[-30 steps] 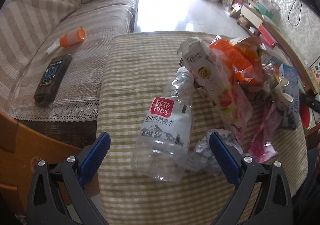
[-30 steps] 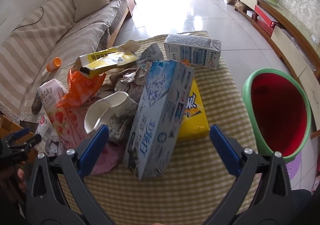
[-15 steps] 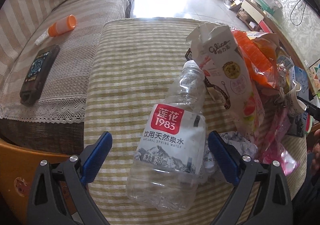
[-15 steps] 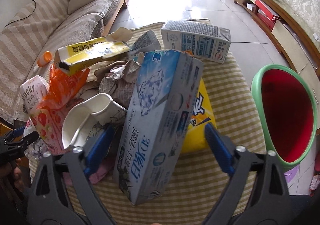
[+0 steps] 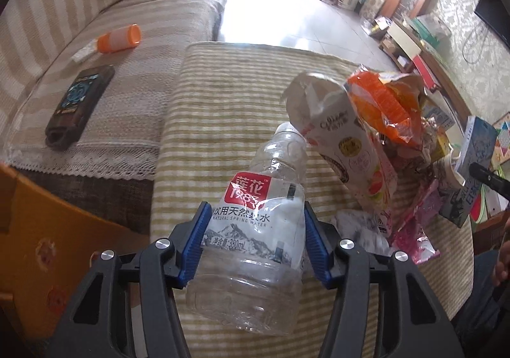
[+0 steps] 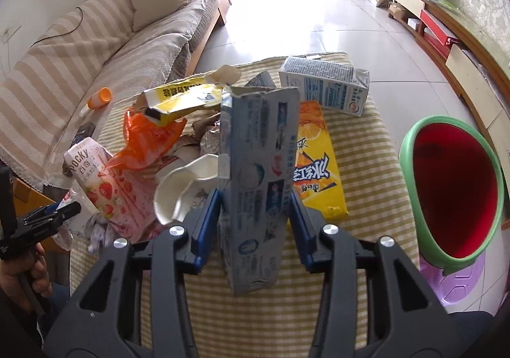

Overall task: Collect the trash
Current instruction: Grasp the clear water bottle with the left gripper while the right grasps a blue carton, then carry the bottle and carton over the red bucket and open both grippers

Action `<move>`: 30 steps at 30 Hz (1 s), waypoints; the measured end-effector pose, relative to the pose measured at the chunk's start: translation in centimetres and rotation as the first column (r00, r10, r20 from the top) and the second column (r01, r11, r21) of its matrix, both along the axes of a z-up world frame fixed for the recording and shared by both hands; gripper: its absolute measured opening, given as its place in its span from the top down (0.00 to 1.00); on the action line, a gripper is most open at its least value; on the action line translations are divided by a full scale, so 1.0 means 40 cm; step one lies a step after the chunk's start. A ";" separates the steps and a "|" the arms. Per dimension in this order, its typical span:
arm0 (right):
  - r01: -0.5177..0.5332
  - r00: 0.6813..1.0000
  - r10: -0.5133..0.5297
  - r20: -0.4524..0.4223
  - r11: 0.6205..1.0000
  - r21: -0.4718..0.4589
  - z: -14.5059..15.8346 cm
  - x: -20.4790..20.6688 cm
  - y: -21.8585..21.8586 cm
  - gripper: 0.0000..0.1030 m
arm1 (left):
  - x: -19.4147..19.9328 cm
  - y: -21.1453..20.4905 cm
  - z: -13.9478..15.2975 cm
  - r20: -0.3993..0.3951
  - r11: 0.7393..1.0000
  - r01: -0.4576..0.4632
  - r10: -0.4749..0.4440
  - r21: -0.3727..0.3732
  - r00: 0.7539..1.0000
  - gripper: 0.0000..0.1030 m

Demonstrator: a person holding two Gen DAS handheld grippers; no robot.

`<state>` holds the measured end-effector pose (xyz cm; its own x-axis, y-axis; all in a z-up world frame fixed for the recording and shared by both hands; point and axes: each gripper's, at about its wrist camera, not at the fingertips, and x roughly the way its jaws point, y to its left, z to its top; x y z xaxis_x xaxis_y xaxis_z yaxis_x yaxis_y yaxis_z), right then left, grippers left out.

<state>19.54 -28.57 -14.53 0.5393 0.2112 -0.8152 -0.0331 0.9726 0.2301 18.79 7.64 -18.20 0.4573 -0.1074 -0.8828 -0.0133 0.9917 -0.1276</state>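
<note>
Clear plastic water bottle point(image 5: 255, 240) sits between the blue pads of the left tongs point(image 5: 253, 241) in the left wrist view. Jaws have just been closing; both pads now press the label band, so it's clamped. Bottle is uncapped, dented, red-and-white label, neck pointing away toward the trash pile point(image 5: 376, 147). Its base hangs over the striped tabletop point(image 5: 229, 96); can't tell whether it touches the cloth. Pile at right is hard to parse: a torn white snack pouch point(image 5: 347, 141) and an orange wrapper point(image 5: 379, 103) are readable, the rest is overlapping crumpled foil and pink film. Right edge cuts off a blue-white carton and the tip of the other tongs. On the sofa point(image 5: 95, 23) at left: a dark remote point(image 5: 79, 106) and an orange-capped tube point(image 5: 118, 39).

Right wrist view: right tongs point(image 6: 255, 217) have also just been closing and now grip a tall blue-white carton point(image 6: 258, 186) on both sides. Carton stands roughly upright, top torn open, print blurred and mostly unreadable. It hides part of the yellow drink box point(image 6: 318, 166) lying flat behind it. A bent paper cup point(image 6: 185, 189) is just left of it, a pink Pocky pouch point(image 6: 108, 192) further left. White-blue milk carton point(image 6: 325, 87) lies at the far tabletop edge. Red bin with green rim point(image 6: 455, 192) stands on the floor to the right, its lower part cut off. Left tongs and a hand point(image 6: 25, 265) show at the left edge, partly cropped.
</note>
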 end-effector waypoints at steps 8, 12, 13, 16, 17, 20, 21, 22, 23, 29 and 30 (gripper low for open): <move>0.002 0.999 -0.002 0.043 1.000 0.001 0.052 -0.035 -0.015 0.60 | -0.094 0.003 0.115 0.146 0.991 -0.120 0.111 0.061 0.983 0.49; -0.009 0.997 0.009 0.074 1.000 0.007 0.086 -0.053 -0.013 0.60 | -0.135 0.016 0.199 0.239 0.985 -0.167 0.153 0.043 0.959 0.49; -0.012 0.997 0.012 0.080 1.000 0.010 0.094 -0.057 -0.014 0.60 | -0.149 0.023 0.211 0.256 0.985 -0.172 0.157 0.034 0.954 0.49; -0.015 0.995 0.013 0.099 1.000 0.019 0.118 -0.074 -0.010 0.60 | -0.174 0.009 0.252 0.287 0.989 -0.146 0.137 0.010 0.948 0.49; -0.016 0.995 0.013 0.103 1.000 0.023 0.124 -0.081 -0.011 0.60 | -0.176 0.009 0.257 0.291 0.991 -0.133 0.125 0.005 0.948 0.49; -0.015 0.994 0.011 0.112 0.999 0.036 0.138 -0.103 -0.018 0.60 | -0.189 -0.024 0.277 0.303 0.995 -0.096 0.094 -0.009 0.948 0.49; -0.014 0.993 0.009 0.115 0.999 0.039 0.143 -0.109 -0.023 0.60 | -0.193 -0.039 0.283 0.308 0.996 -0.085 0.083 -0.007 0.948 0.49; -0.013 0.993 0.007 0.117 0.999 0.043 0.147 -0.117 -0.027 0.60 | -0.193 -0.054 0.289 0.314 0.997 -0.071 0.071 -0.009 0.947 0.49; -0.010 0.993 0.004 0.120 0.999 0.049 0.152 -0.123 -0.034 0.60 | -0.193 -0.067 0.295 0.319 0.998 -0.062 0.062 -0.013 0.946 0.49; 0.014 0.988 -0.025 0.151 0.997 0.072 0.184 -0.157 -0.088 0.60 | -0.181 -0.170 0.337 0.355 1.000 0.018 -0.010 -0.020 0.935 0.49; 0.022 0.987 -0.033 0.158 0.997 0.075 0.190 -0.160 -0.101 0.60 | -0.176 -0.193 0.344 0.361 0.999 0.033 -0.024 -0.019 0.932 0.49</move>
<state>13.16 -32.61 -6.92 0.6670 0.2503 -0.7017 -0.0484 0.9545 0.2943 11.73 -0.09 -4.45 0.7411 -0.1446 -0.6556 0.0667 0.9876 -0.1423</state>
